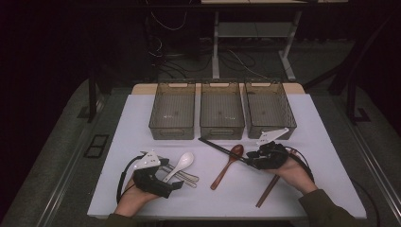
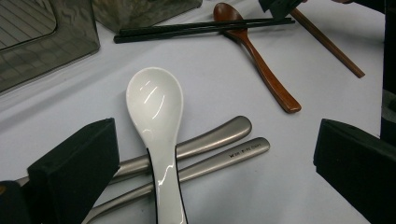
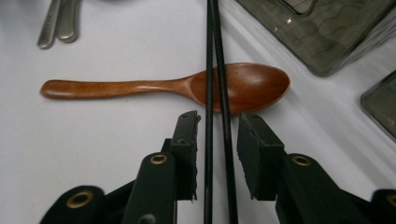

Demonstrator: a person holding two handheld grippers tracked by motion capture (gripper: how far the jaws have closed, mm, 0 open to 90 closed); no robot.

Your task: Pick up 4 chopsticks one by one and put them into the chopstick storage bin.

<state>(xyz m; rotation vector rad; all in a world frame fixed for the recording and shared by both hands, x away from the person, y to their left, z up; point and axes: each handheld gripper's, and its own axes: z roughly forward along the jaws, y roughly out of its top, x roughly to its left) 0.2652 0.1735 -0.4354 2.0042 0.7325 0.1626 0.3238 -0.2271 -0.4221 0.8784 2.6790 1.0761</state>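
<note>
Black chopsticks [image 3: 215, 93] lying across the bowl of a wooden spoon [image 3: 163, 87], long axis slanting from the far left toward the near right, right of the table's middle. Right gripper [image 3: 215, 154] narrow around them, a gap on each side, pads not pressing. Three bins [image 1: 221, 111] in a row at the far edge, nothing seen inside. Brown chopsticks [image 1: 267, 191] near the right hand. Left gripper [image 2: 210, 172] wide over a white spoon [image 2: 156, 126] crossing two metal handles [image 2: 219, 144]. Bare table [image 1: 246, 189] along the near edge.
</note>
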